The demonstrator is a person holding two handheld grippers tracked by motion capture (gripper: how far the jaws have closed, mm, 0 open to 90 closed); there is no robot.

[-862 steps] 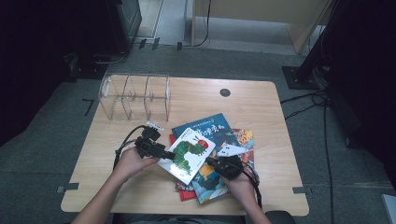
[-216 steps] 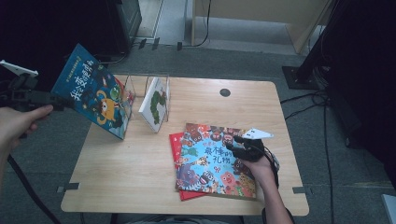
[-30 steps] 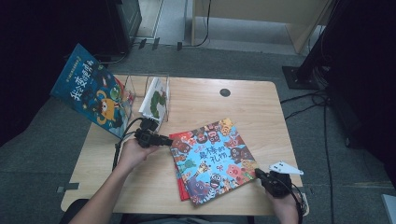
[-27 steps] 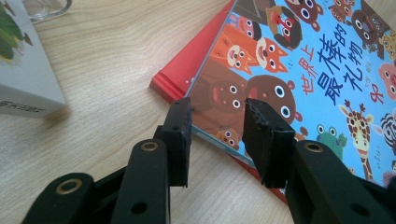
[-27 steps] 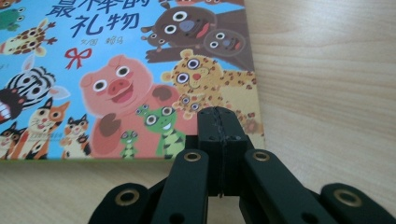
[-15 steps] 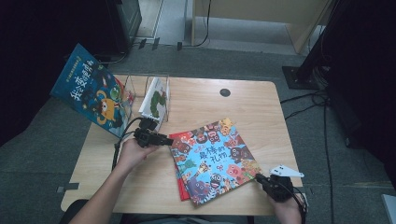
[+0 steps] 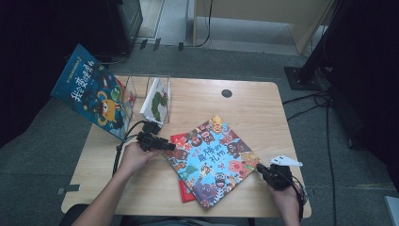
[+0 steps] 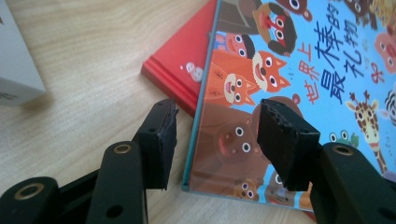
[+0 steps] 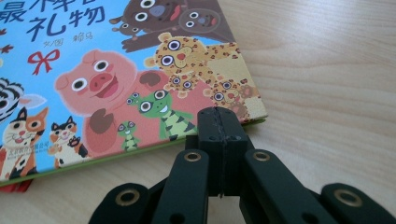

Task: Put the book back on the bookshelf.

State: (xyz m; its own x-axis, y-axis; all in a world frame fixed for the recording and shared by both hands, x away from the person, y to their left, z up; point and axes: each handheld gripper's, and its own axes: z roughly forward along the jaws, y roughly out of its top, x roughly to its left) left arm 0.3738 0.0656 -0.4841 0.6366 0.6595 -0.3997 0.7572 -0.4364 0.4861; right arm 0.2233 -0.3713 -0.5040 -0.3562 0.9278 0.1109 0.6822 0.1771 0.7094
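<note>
A colourful animal picture book point(image 7: 214, 157) lies tilted on the table on top of a red book point(image 7: 180, 140). My left gripper point(image 7: 170, 146) is at the picture book's left corner. In the left gripper view it point(image 8: 219, 135) is open, with the picture book's point(image 8: 303, 70) edge lying between its jaws and the red book point(image 8: 187, 65) just beyond. My right gripper point(image 7: 262, 170) is at the book's right corner. In the right gripper view it point(image 9: 219, 122) is shut with nothing in it, its tip against the book's point(image 9: 116, 70) corner edge.
A clear rack point(image 7: 141, 92) stands at the table's back left with a white and green book point(image 7: 157, 101) upright in it. A large blue book point(image 7: 91, 96) leans at its left, past the table edge. A dark round grommet point(image 7: 227, 93) sits farther back.
My right gripper has crept a little up and left to the picture book's corner. My left gripper and the books have stayed put over the last second.
</note>
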